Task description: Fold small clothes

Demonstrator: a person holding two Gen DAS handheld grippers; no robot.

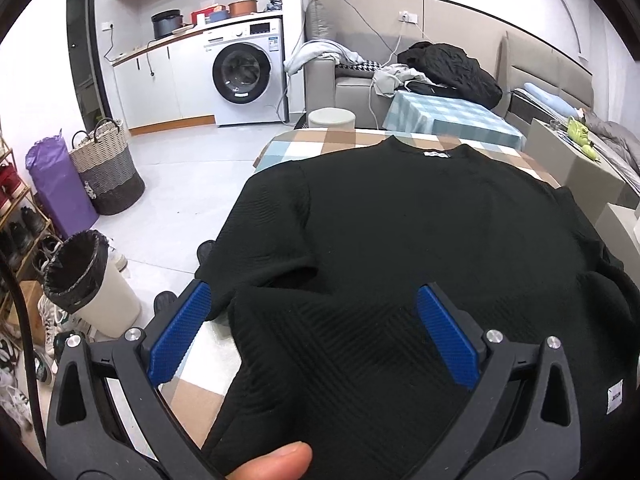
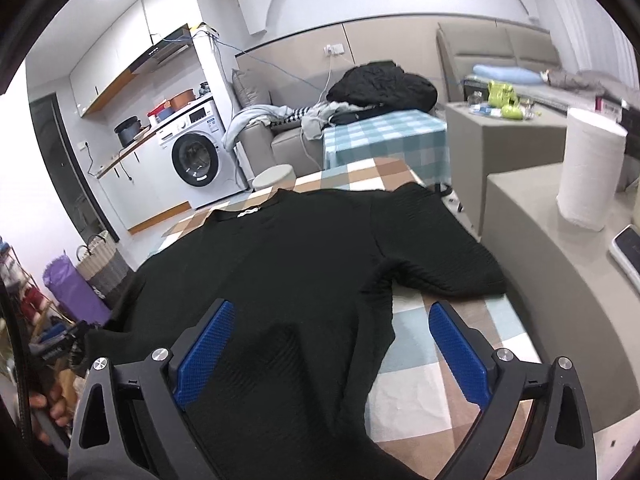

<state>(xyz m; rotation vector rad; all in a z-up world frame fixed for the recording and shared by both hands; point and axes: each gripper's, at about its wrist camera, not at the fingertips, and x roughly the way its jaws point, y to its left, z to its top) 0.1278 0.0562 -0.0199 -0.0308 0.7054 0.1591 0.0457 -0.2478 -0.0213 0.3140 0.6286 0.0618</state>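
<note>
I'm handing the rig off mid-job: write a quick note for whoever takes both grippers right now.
Left gripper: open, fingers either side of the hem area of the black T-shirt, not clamped.
Right gripper: open, over the shirt's right lower edge, not clamped.
The shirt lies spread flat, collar away from you, on the checked tablecloth; its left sleeve hangs off the table edge, right sleeve lies flat.
Done: shirt laid out. Some bunching near the hem.
Left: every fold. Probably grip the hem corners first.
</note>
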